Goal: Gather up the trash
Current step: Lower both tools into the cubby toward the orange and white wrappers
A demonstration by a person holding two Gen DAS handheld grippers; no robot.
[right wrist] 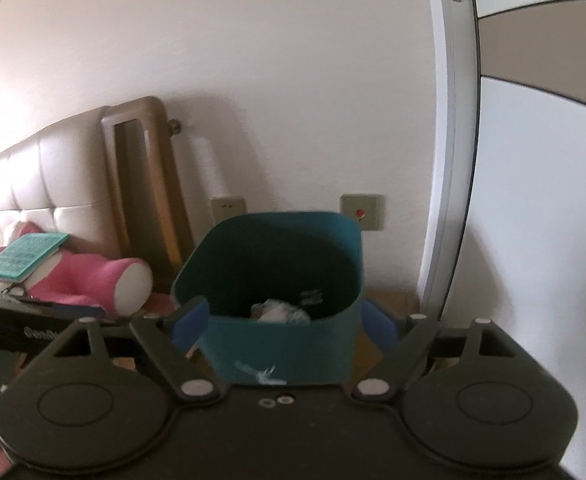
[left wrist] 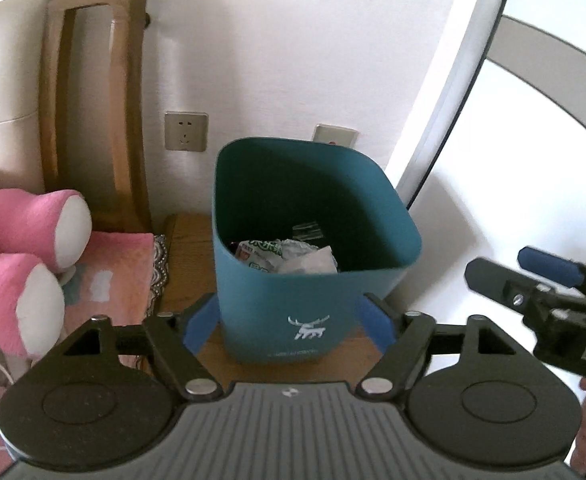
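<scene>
The left gripper (left wrist: 289, 322) tilts steeply downward, its blue fingers (left wrist: 199, 326) spread apart and empty, framing the teal trash bin (left wrist: 293, 304) without touching it. The bin stands upright on a wooden nightstand (left wrist: 191, 248) against the wall, beside a pink plush toy (left wrist: 25, 256), with crumpled wrappers (left wrist: 289, 258) inside. The right gripper (right wrist: 283, 326) points at the bin at a shallower downward angle, jaws likewise wide apart and empty.

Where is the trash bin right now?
The teal bin sits mid-frame in both wrist views on a wooden stand against the wall, right of the pink plush.
</scene>
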